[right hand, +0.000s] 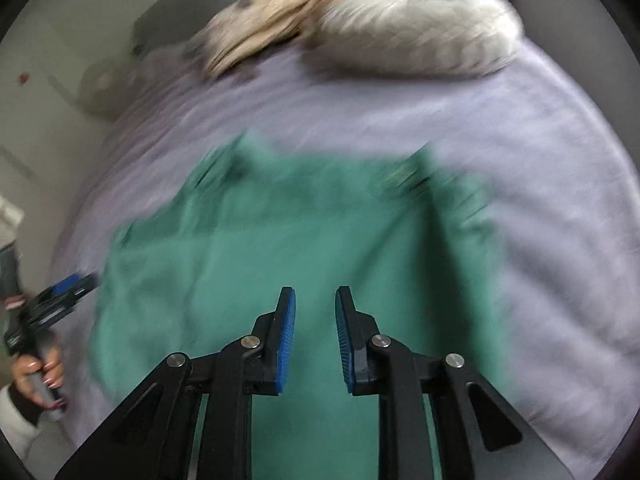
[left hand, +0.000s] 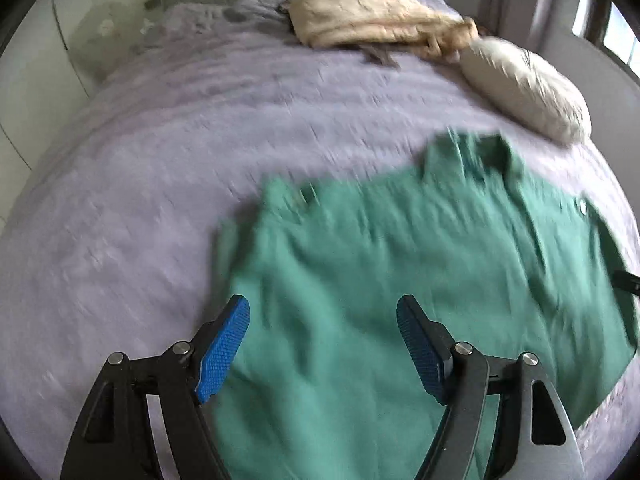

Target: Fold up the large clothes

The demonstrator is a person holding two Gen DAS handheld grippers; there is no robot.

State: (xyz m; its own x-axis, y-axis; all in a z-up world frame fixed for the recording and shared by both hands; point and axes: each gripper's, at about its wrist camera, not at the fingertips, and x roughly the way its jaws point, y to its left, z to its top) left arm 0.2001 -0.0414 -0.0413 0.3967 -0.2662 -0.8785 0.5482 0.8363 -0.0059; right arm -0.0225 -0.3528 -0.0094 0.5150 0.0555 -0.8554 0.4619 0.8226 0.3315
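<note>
Green shirt (left hand: 400, 264) is lying limp on bed (left hand: 160, 168): soft, light; pinch hem corners. Left gripper (left hand: 323, 322) jaws gaping wide, right gripper (right hand: 315, 312) jaws narrowly parted, both empty.

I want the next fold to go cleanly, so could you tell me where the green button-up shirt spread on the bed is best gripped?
Probably at the near hem of the green button-up shirt, one corner per tool, coming down from the near side. It lies spread fairly flat on the lilac bedspread, collar away, and both the left tool and right tool hang open over that edge.
</note>
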